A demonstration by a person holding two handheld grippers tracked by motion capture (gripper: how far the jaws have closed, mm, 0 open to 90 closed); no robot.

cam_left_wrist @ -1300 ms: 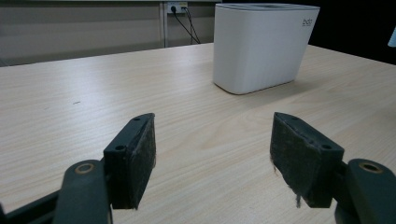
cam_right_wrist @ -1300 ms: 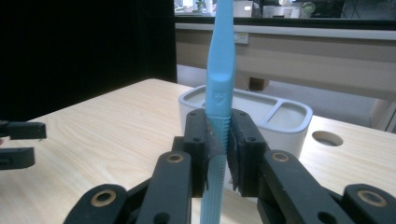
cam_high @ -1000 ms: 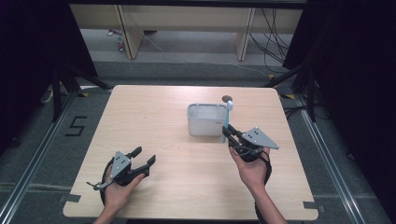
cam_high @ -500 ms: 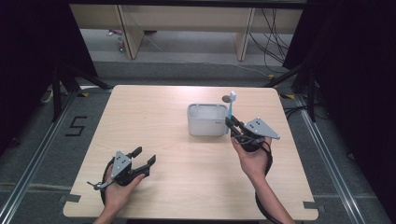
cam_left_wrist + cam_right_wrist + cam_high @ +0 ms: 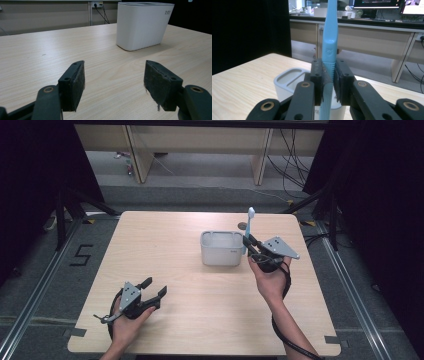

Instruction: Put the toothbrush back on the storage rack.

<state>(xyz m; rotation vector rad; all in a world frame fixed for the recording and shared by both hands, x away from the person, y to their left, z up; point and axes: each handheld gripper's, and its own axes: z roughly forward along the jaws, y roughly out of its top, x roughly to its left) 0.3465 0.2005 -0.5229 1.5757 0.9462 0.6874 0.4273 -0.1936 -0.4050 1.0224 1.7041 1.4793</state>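
Observation:
A light blue toothbrush (image 5: 248, 227) stands upright, clamped by its handle in my right gripper (image 5: 248, 245), just right of a white holder cup (image 5: 220, 248). In the right gripper view the black pads press on the toothbrush (image 5: 329, 45) from both sides, with the holder cup (image 5: 288, 81) low and to the left behind them. My left gripper (image 5: 154, 288) rests near the table's front left, open, nothing between its pads (image 5: 75, 82). The left gripper view shows the holder cup (image 5: 143, 23) farther off on the table.
The wooden table (image 5: 165, 245) has dark floor on both sides and a shelf frame (image 5: 200, 150) beyond its far edge. A small dark round object (image 5: 242, 225) lies behind the holder cup. A cable (image 5: 287, 335) trails from the right hand.
My right gripper has moved away from me and slightly up with the toothbrush, now beside the cup's right end. The left gripper has stayed put.

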